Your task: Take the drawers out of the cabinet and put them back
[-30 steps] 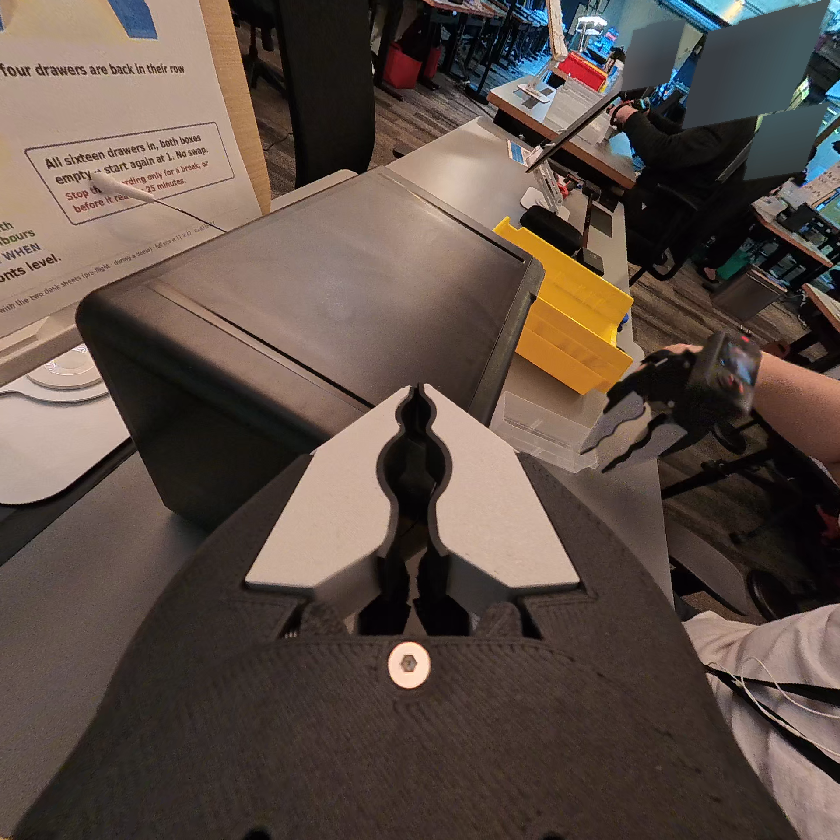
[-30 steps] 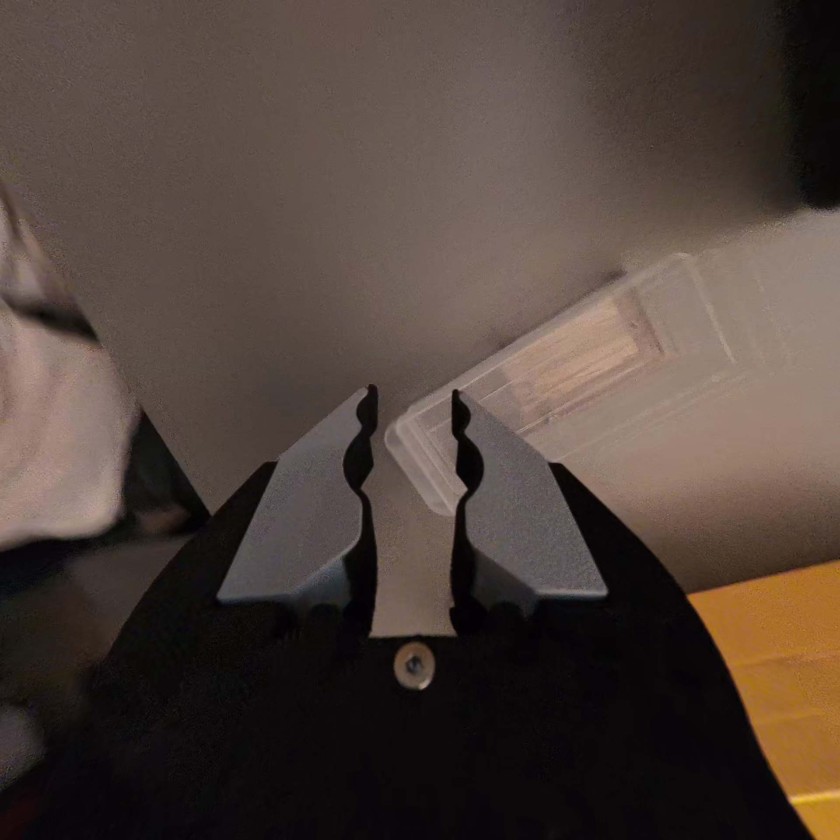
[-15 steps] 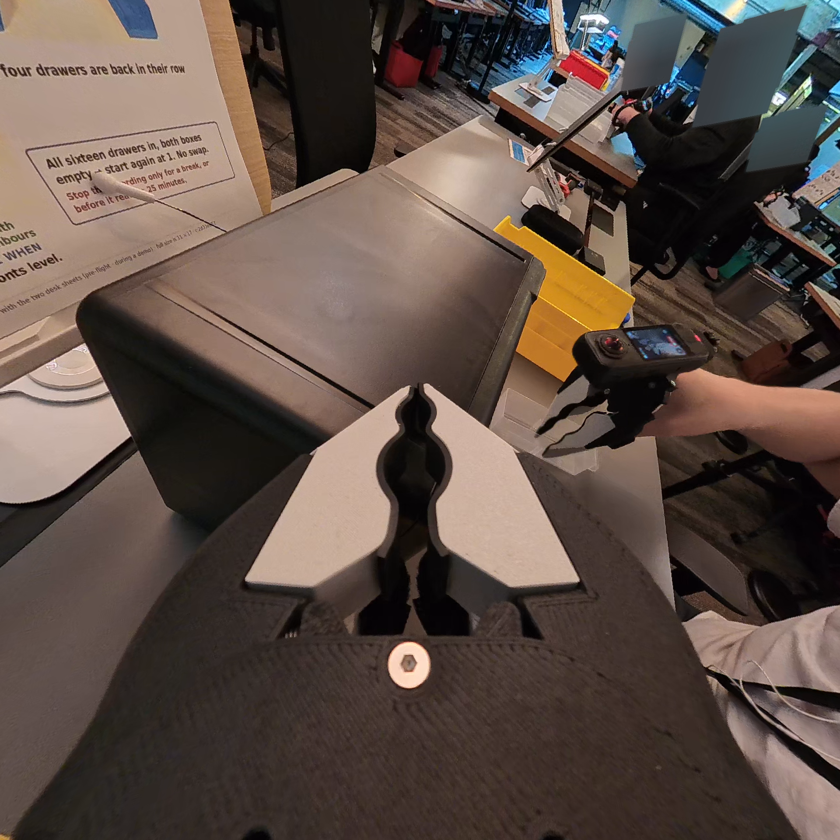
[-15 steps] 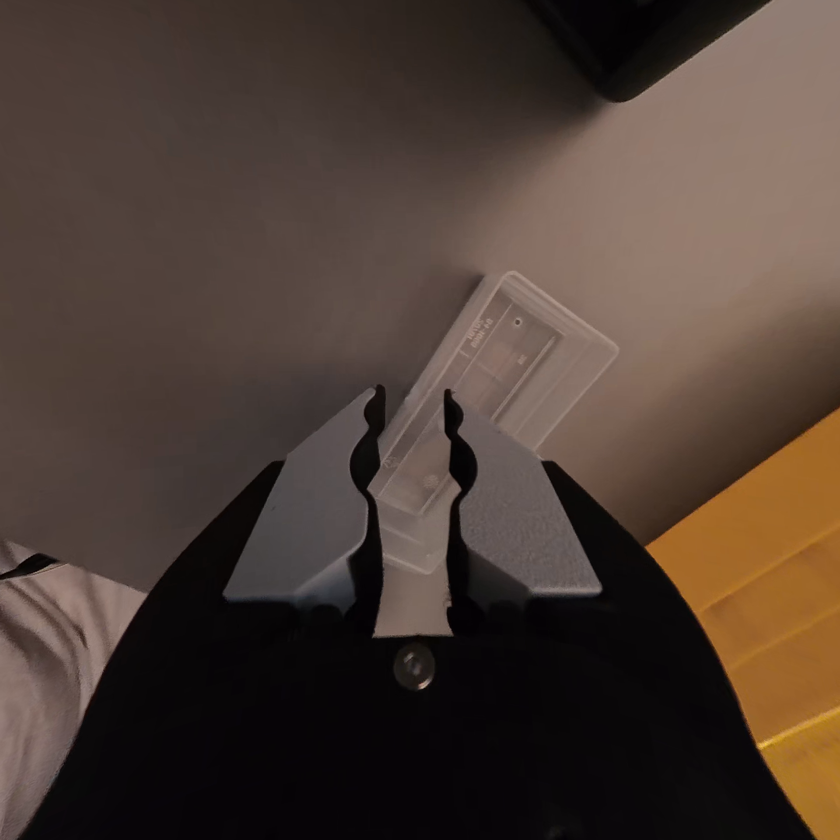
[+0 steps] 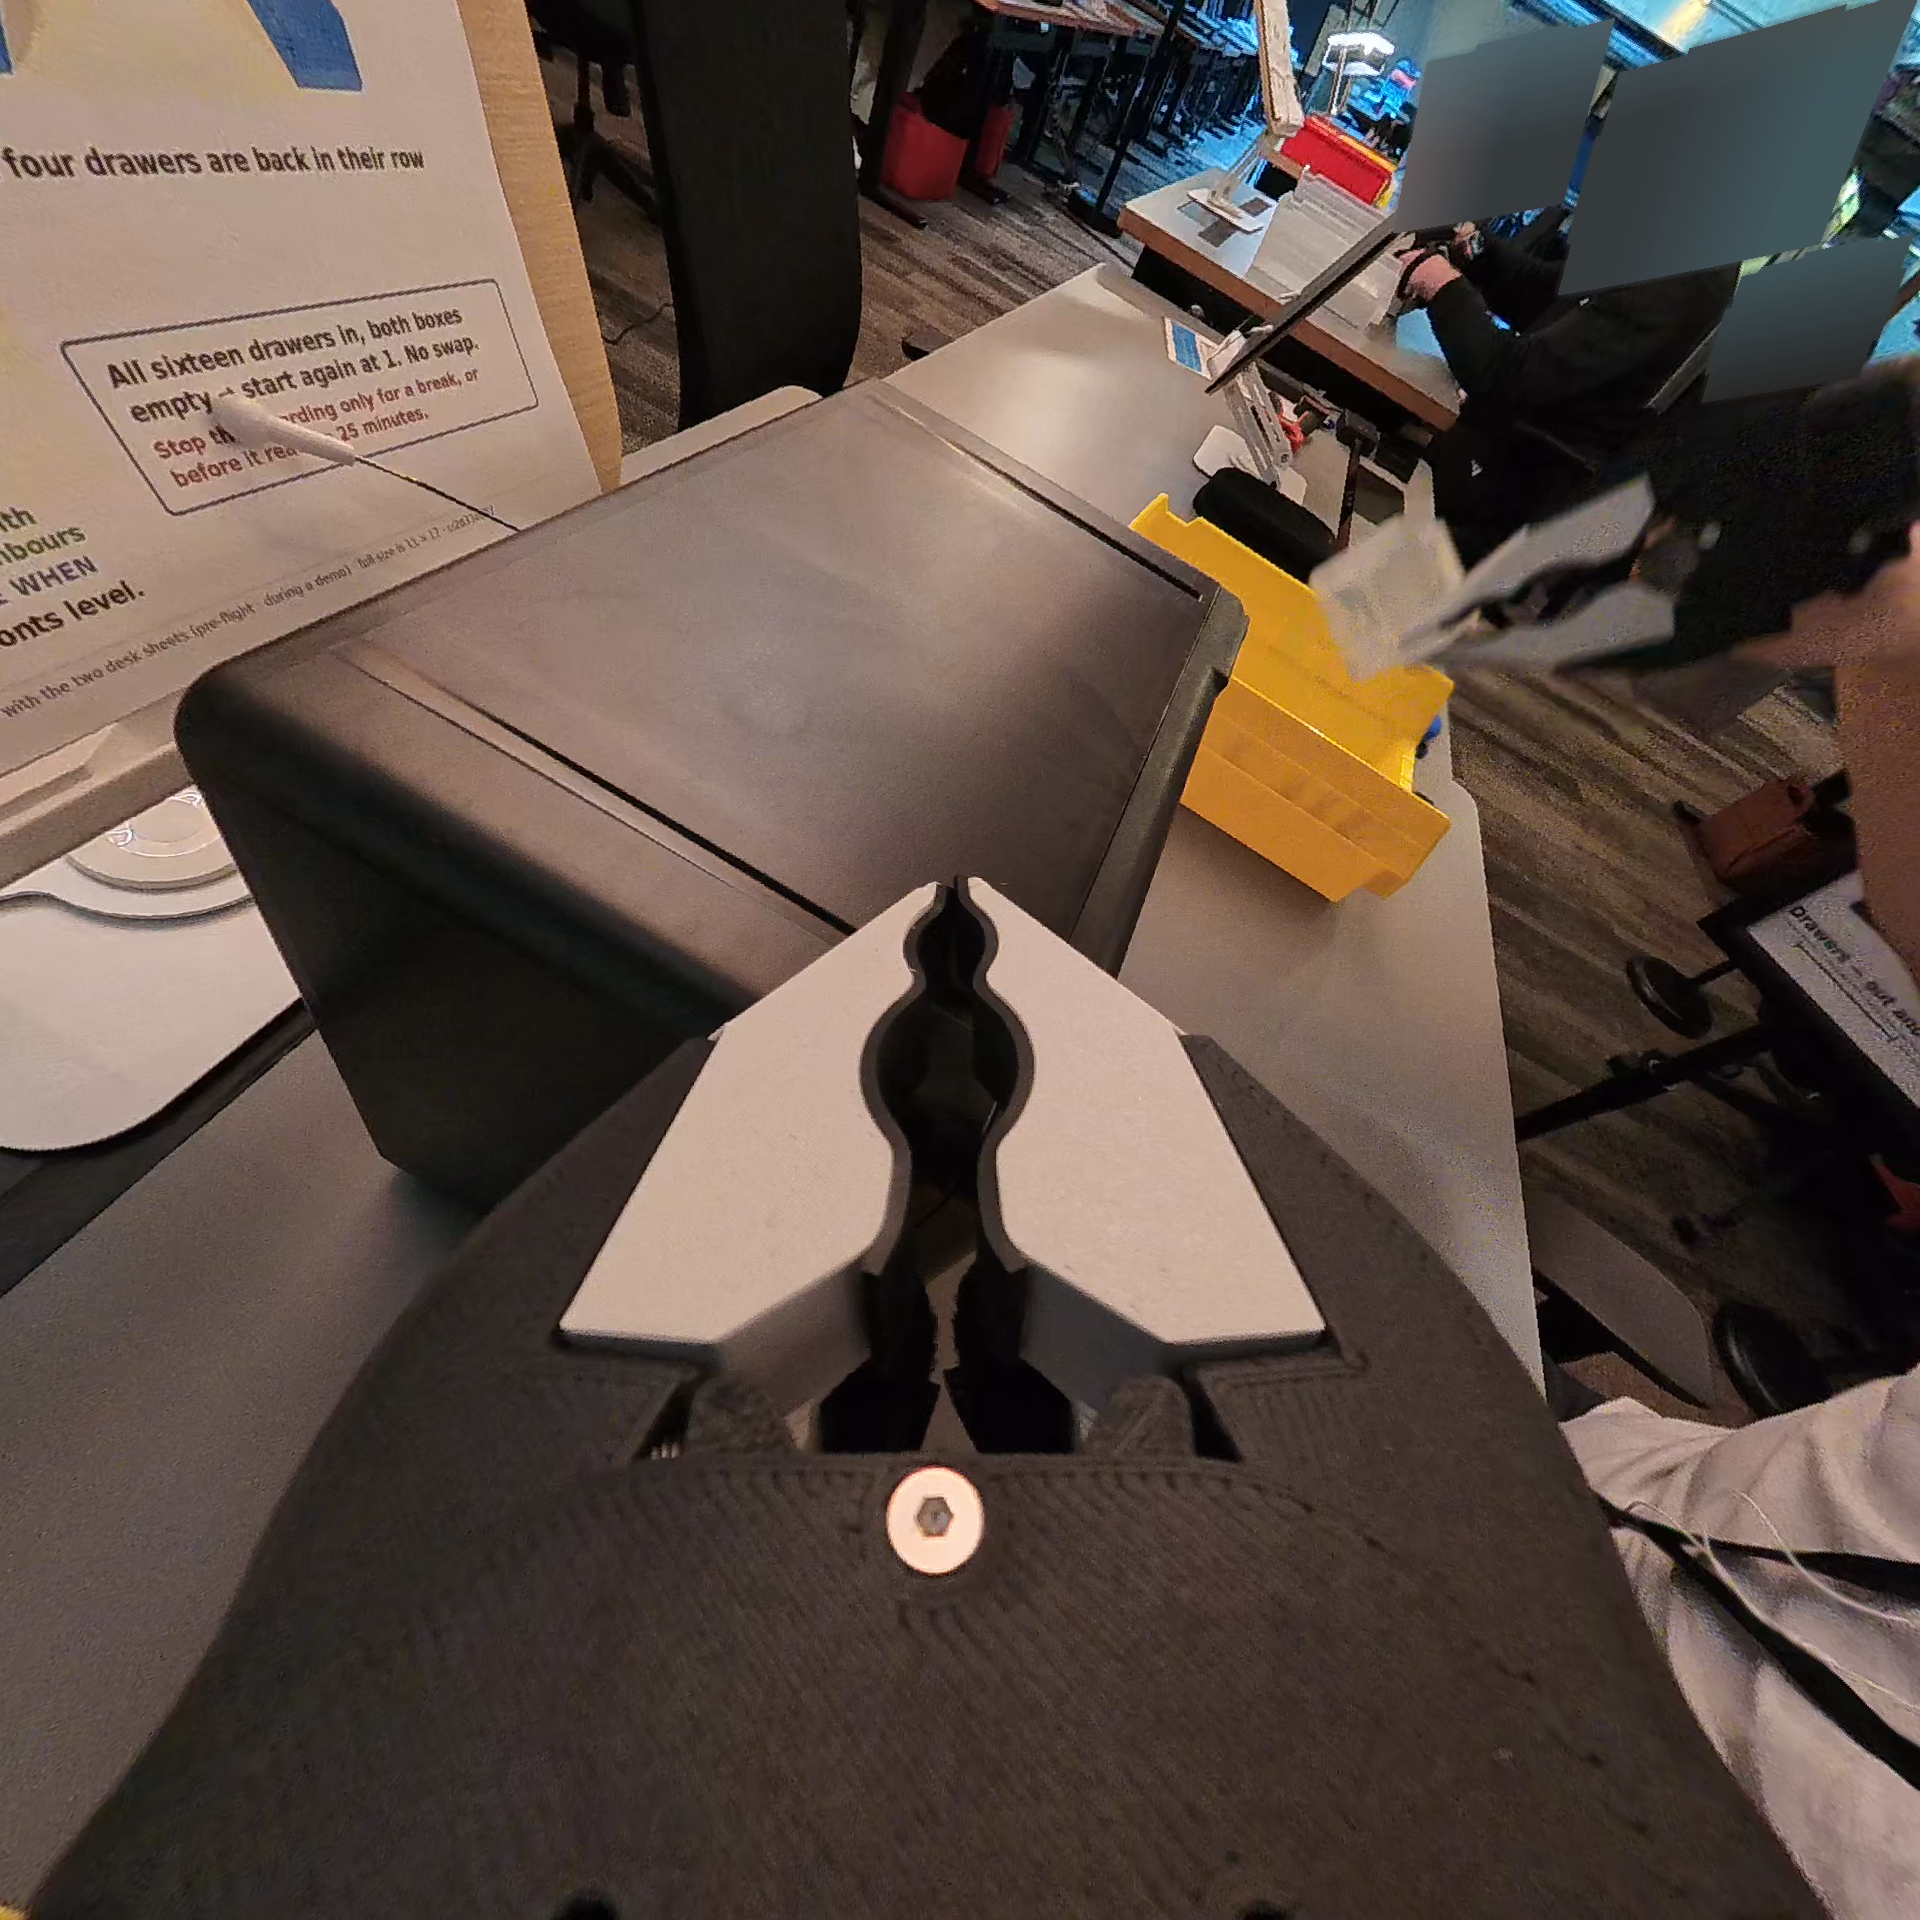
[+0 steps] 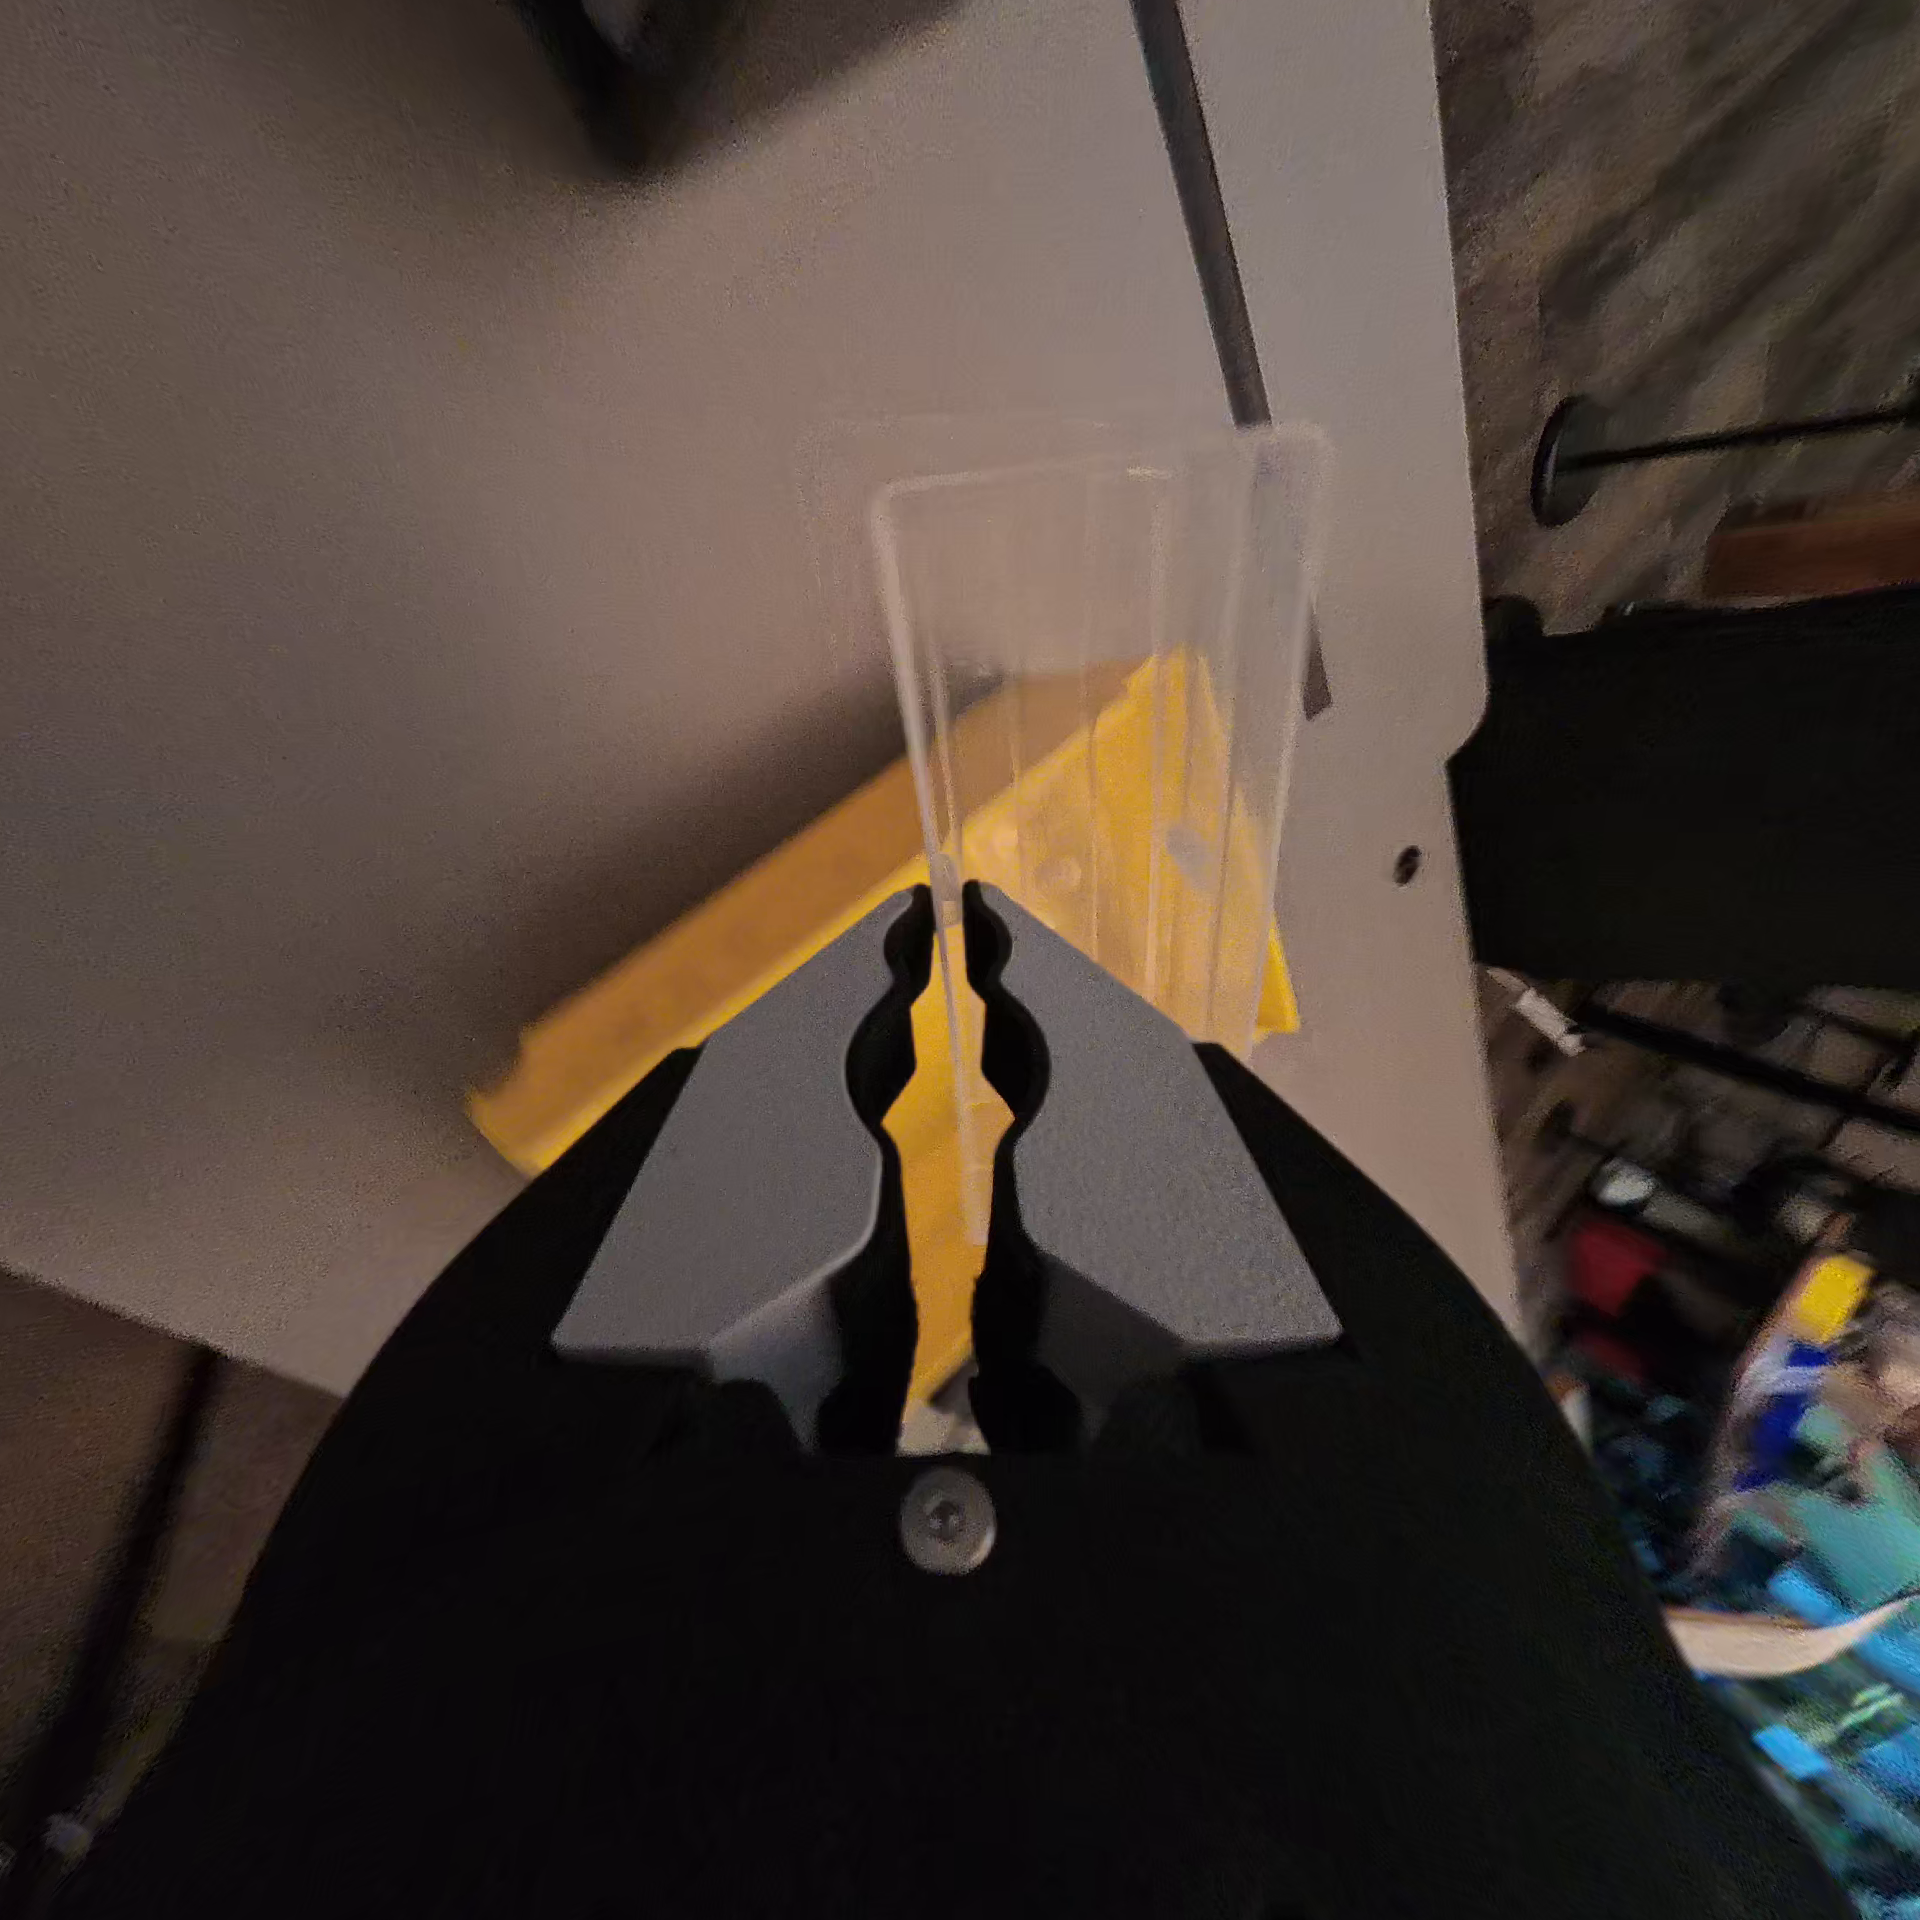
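Clear drawer (image 6: pixel 1091 727) now lifted off desk — right gripper (image 6: pixel 943 899) pinching it, seemingly; left gripper (image 5: pixel 954 888) pressed together.

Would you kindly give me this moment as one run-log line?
right gripper: shut on clear drawer, held in the air above yellow bin | left gripper: shut, empty, by black cabinet

Left wrist view is sharp and evenly lit, soft sheen on the black cabinet (image 5: pixel 790 665) top, edges bowed by the wide lens. Right of the cabinet, the right gripper (image 5: pixel 1455 623) smears with motion blur. Right wrist view: dim, grainy, clear drawer (image 6: pixel 1101 727) blurred.
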A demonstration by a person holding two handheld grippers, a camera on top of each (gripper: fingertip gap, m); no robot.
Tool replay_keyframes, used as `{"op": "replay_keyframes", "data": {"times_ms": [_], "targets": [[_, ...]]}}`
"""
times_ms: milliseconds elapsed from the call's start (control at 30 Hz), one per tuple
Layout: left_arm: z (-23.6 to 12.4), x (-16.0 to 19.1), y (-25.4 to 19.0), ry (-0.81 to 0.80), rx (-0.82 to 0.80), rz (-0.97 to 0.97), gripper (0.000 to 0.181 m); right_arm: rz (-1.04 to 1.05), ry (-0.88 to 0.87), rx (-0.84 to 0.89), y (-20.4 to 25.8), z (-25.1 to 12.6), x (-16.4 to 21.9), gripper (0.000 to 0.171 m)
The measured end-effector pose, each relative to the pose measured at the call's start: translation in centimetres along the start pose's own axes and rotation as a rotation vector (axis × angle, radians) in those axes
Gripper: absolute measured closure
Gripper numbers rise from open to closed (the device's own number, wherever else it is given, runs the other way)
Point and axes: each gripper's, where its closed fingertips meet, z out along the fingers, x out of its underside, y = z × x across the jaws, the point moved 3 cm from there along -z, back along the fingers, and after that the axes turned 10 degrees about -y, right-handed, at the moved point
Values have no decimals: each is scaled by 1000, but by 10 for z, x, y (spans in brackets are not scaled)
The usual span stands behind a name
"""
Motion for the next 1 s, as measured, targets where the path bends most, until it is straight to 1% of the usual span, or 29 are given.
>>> {"op": "replay_keyframes", "data": {"times_ms": [33,100,200,267,367,533,633,733,800,900,967,1000], "targets": [[0,0,0,-1,2,-2,181,-76,-16,-47,-6,-4,18,167],[0,0,0,-4,7,-7,181,-137,-43,-88,-13,1,58,167],[0,0,0,-5,13,-12,181,-123,69,-141,-9,26,121,167],[0,0,0,-5,13,-12,181,-111,89,-210,8,51,144,167],[0,0,0,-4,9,-15,181,-153,121,-289,29,89,163,167],[0,0,0,-3,4,-13,181,-209,177,-354,35,134,179,167],[0,0,0,-3,3,-15,181,-215,211,-327,20,144,183,166],[0,0,0,-2,1,-13,181,-205,245,-273,3,145,189,157],[0,0,0,-3,3,-13,181,-187,274,-264,-2,139,195,153],[0,0,0,-4,6,-13,181,-194,278,-206,-11,116,191,154],[0,0,0,-4,8,-14,181,-190,216,-53,-31,91,163,152],[0,0,0,-5,9,-13,181,-182,153,54,-43,74,139,150]]}}
